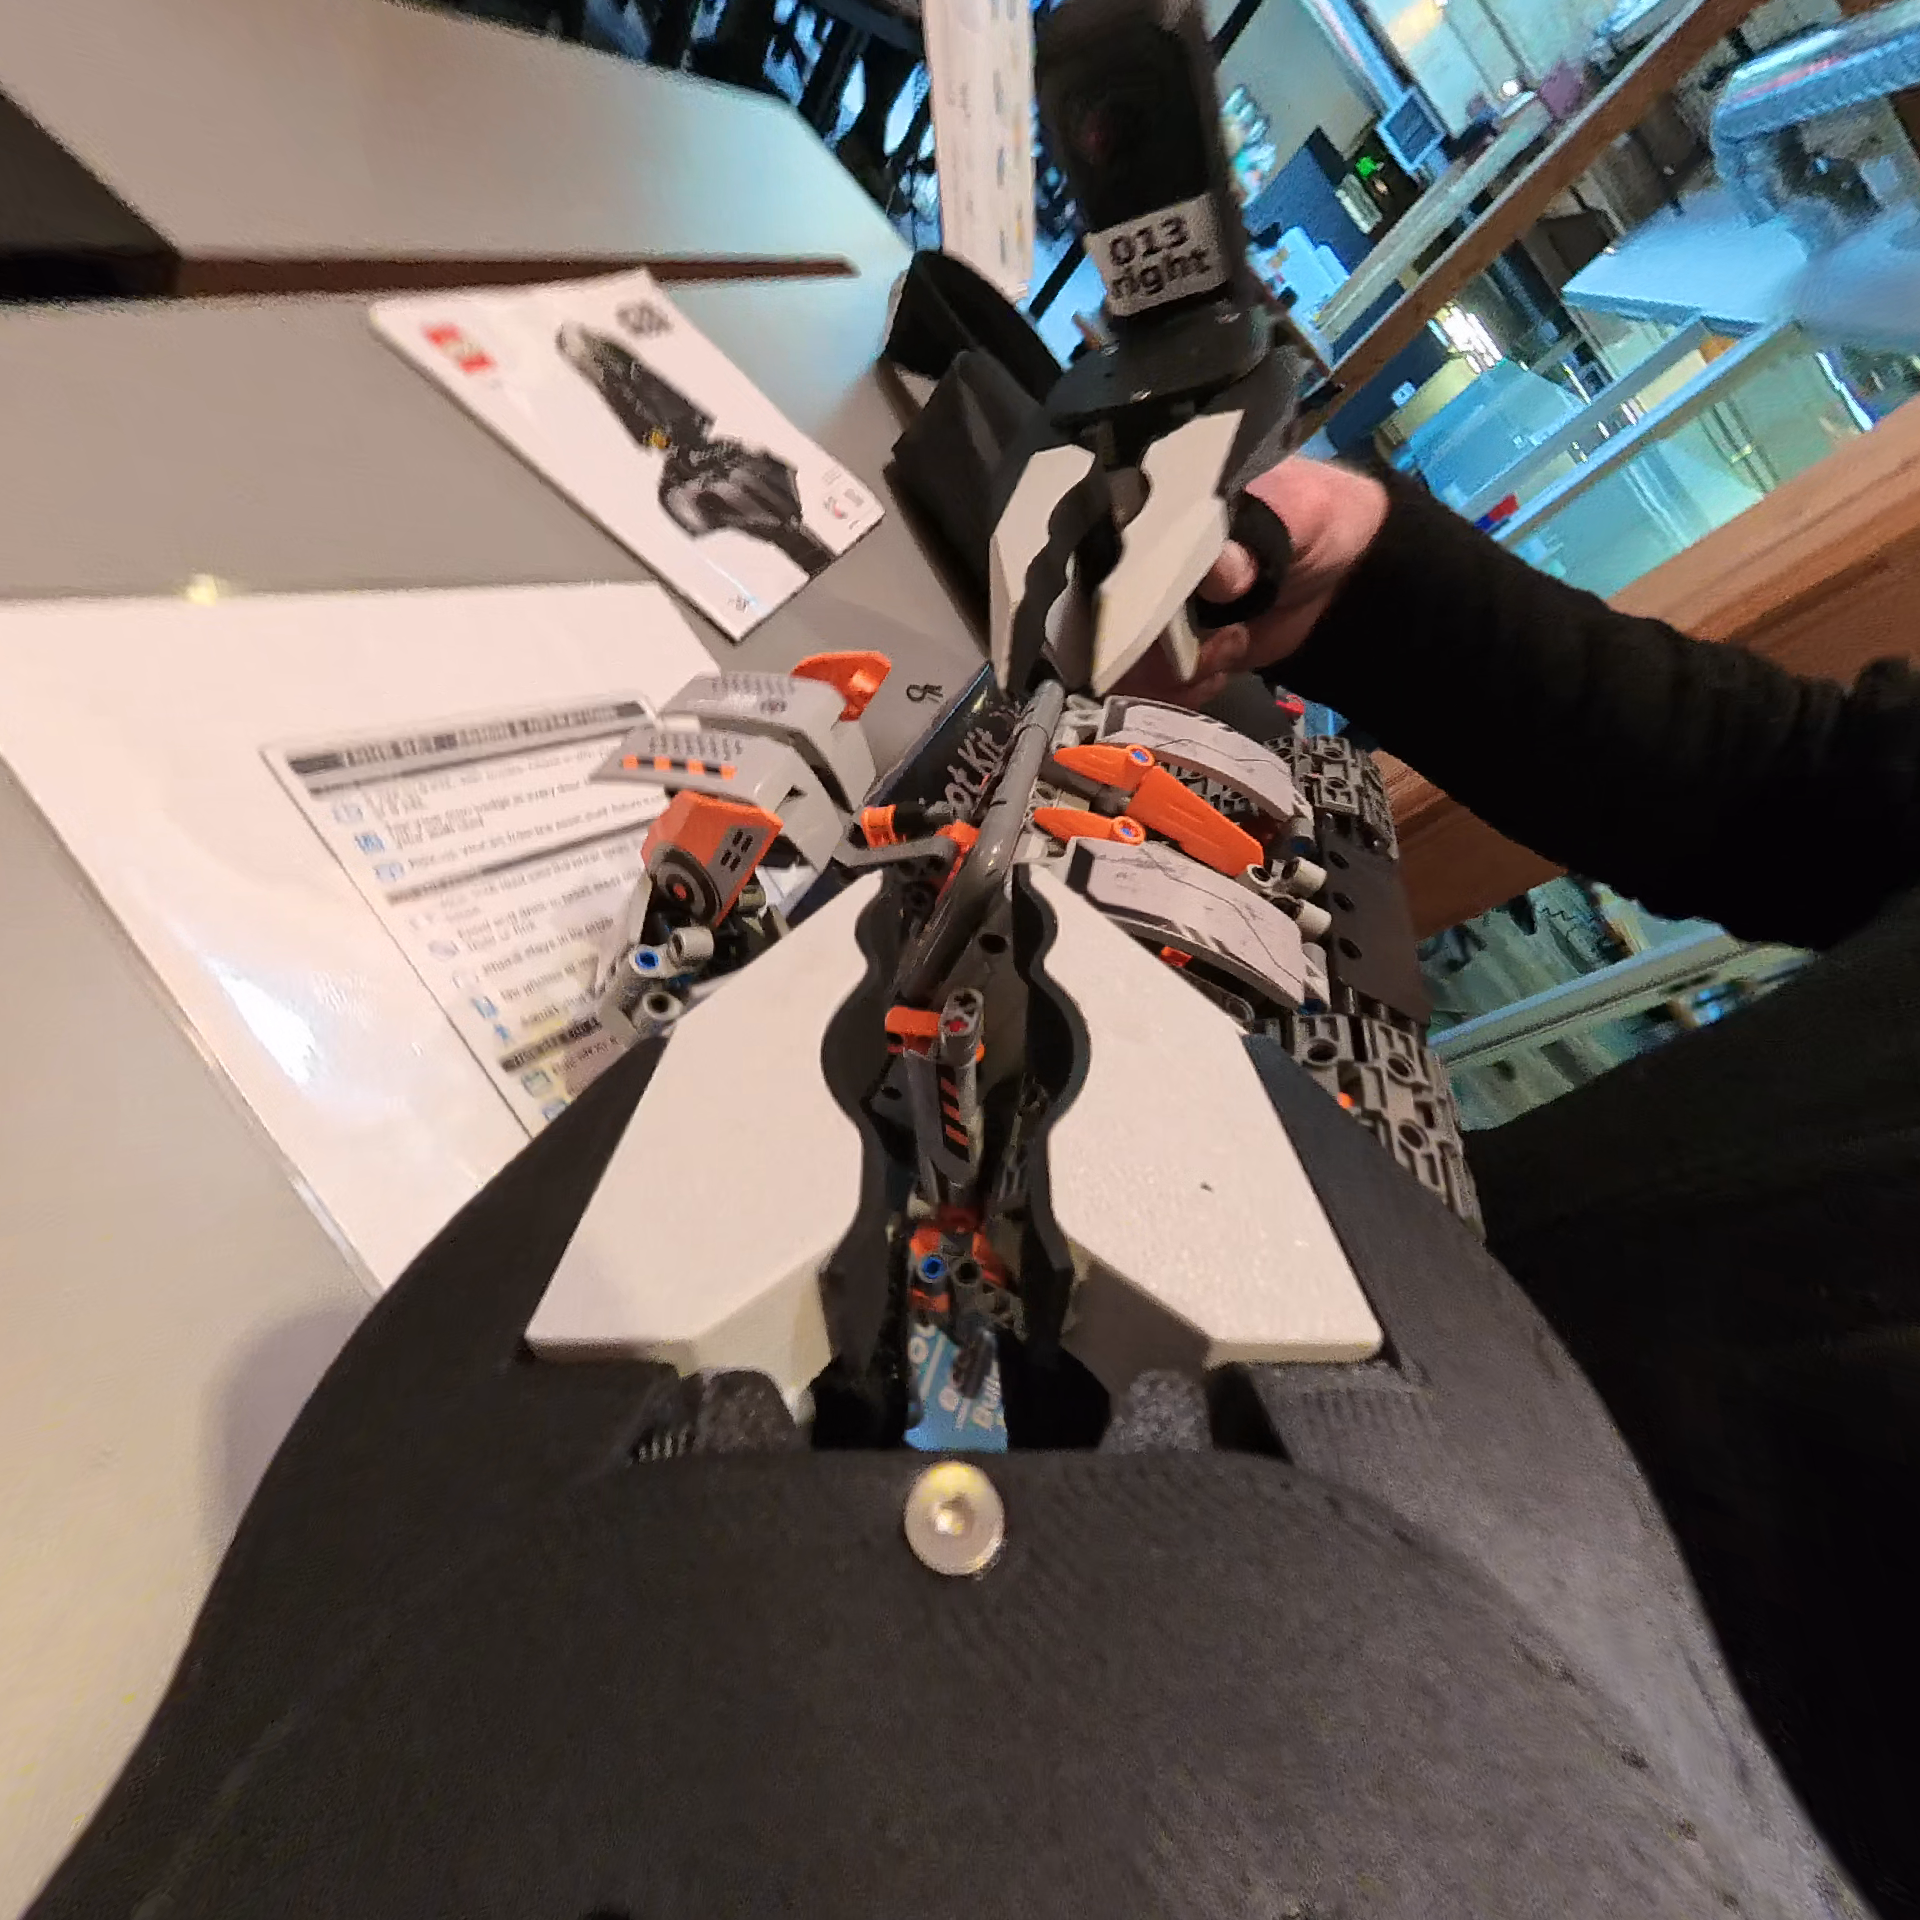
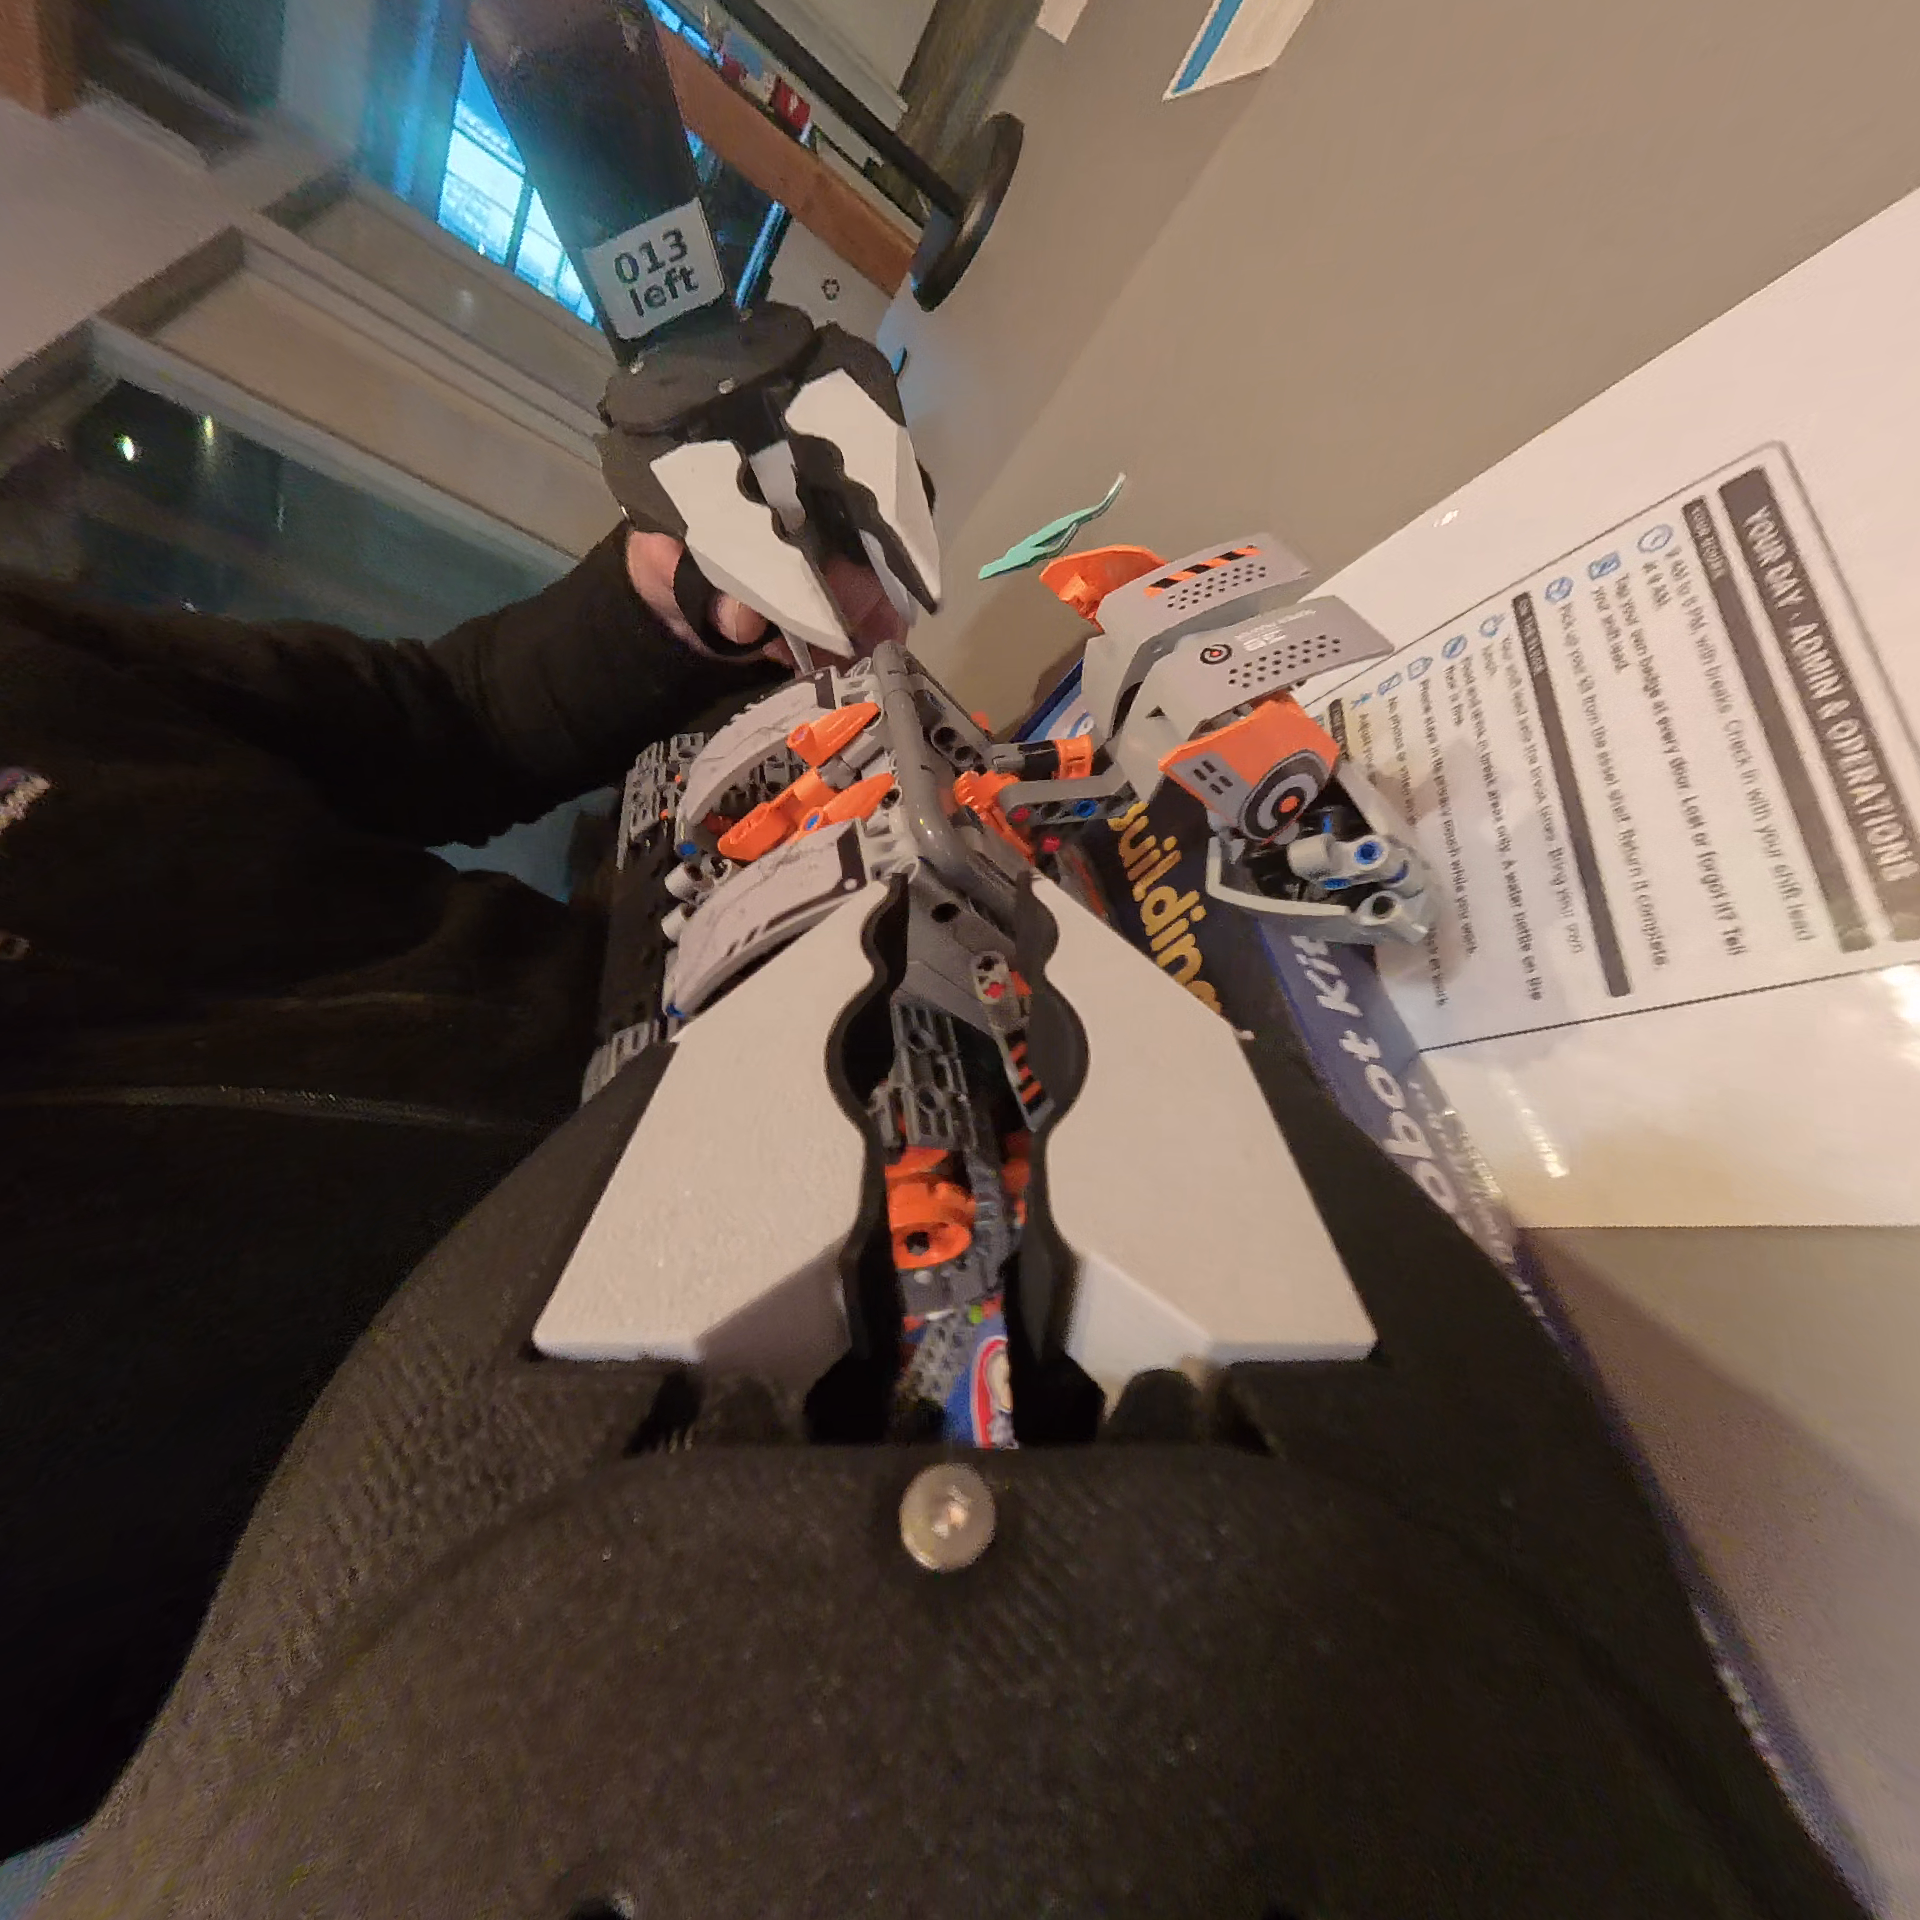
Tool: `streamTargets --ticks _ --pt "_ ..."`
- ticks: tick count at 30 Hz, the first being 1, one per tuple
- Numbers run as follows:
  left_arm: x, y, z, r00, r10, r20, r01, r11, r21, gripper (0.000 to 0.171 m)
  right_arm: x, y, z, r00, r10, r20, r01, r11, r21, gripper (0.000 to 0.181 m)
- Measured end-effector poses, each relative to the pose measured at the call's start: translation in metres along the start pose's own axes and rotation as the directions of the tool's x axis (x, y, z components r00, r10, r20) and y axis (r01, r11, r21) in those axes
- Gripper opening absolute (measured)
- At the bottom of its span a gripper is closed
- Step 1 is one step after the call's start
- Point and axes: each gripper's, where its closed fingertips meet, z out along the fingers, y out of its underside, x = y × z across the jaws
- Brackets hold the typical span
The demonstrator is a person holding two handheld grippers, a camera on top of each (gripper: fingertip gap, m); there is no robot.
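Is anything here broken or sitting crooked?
Nothing looks broken. The grey and orange brick-built model rests partly on a dark blue box, its boxy arm section overhanging the printed sheet. Both grippers, left and right, close around its grey curved bar.

Writing present, not transcribed — a small printed tag on the body of each claw: right claw (image 1: 1070, 665), left claw (image 2: 831, 613). A laminated printed sheet (image 2: 1621, 748) lies on the counter (image 2: 1714, 1351). A blue box (image 2: 1340, 1018) bears large lettering; a booklet (image 1: 634, 436) has a red logo.
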Motion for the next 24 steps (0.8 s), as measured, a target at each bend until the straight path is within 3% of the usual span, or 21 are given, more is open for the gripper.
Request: streamTargets --ticks 4,8,9,12,16,20,24 --pt "0.002 0.013 -0.002 0.981 0.191 -0.025 -0.193 0.978 -0.080 0.019 0.009 0.005 -0.006 0.991 -0.131 -0.033 0.130 0.991 -0.026 0.015" --pt "0.007 0.016 0.002 0.959 0.279 -0.044 -0.282 0.957 -0.068 0.021 0.007 0.010 0.004 0.964 -0.262 -0.039 0.258 0.963 -0.080 0.013" --pt "0.008 0.016 0.001 0.957 0.284 -0.058 -0.288 0.956 -0.059 0.018 0.005 0.011 0.005 0.956 -0.292 -0.030 0.288 0.953 -0.090 0.007" --pt "0.007 0.015 0.000 0.953 0.290 -0.085 -0.293 0.956 -0.027 0.016 0.003 0.009 0.005 0.943 -0.332 -0.012 0.330 0.941 -0.078 0.011" --pt "0.010 0.000 -0.008 0.960 0.233 -0.156 -0.224 0.972 0.072 0.020 -0.002 -0.001 0.003 0.963 -0.260 0.069 0.262 0.965 -0.011 0.017" --pt "0.019 -0.008 -0.014 0.952 0.166 -0.256 -0.141 0.984 0.111 0.030 -0.014 -0.007 -0.001 0.967 -0.163 0.195 0.157 0.987 0.046 0.041" --pt "0.026 0.002 -0.009 0.937 0.160 -0.312 -0.158 0.987 0.032 0.069 -0.020 0.008 0.011 0.961 -0.171 0.215 0.185 0.982 -0.046 0.085"
